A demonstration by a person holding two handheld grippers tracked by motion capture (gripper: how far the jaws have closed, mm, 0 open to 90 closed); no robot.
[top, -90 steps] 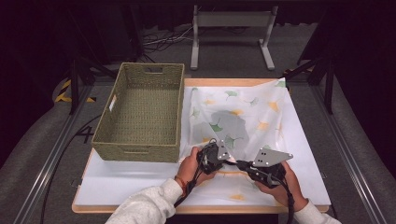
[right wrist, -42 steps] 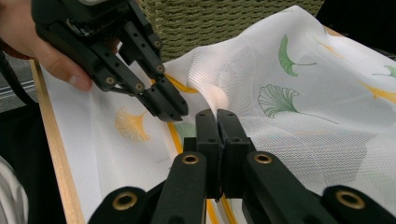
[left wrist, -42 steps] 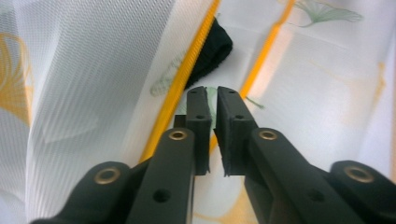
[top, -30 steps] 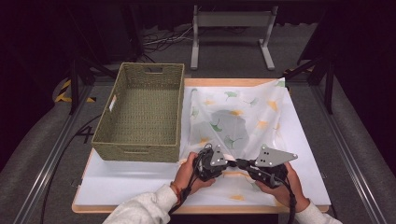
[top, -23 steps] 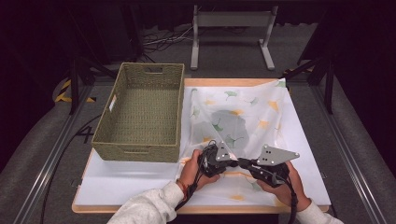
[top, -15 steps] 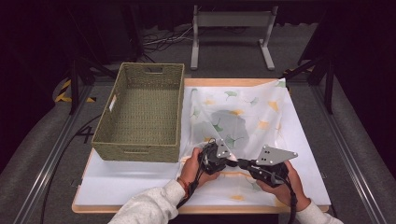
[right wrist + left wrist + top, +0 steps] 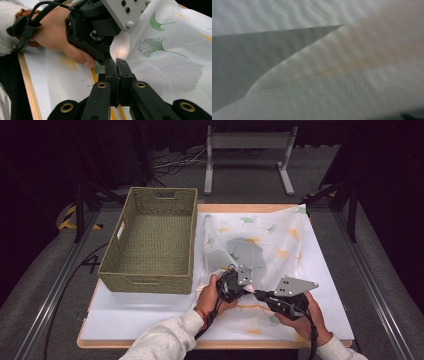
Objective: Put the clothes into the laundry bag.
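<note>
1. The right gripper [image 7: 260,296] sits near the table's front edge, held in a hand whose forearm comes in from the bottom right; its body lies low and points left toward the other gripper. In the right gripper view its two black jaws are pressed together, with the yellow-trimmed edge of the cloth [image 7: 175,62] running in between them, so they pinch the cloth's near hem.
2. The left gripper [image 7: 248,287] is just beside it, almost tip to tip. The left hand [image 7: 212,292] wraps its body, wrist bent inward, sleeve reaching in from the bottom centre. Its jaws have just been closing and now stand shut; the left gripper view is pressed up against blurred white fabric, and the jaws seem to nip a fold of the cloth.
3. The cloth, sheer white with green and yellow ginkgo leaves, covers the right half of the table [image 7: 130,320], bunched up where the grippers meet and lying flatter toward the far edge.
4. Bare white tabletop lies open left of the hands along the front edge.
5. Farther left stands a woven basket [image 7: 150,280], its right wall touching the cloth's left side.
</note>
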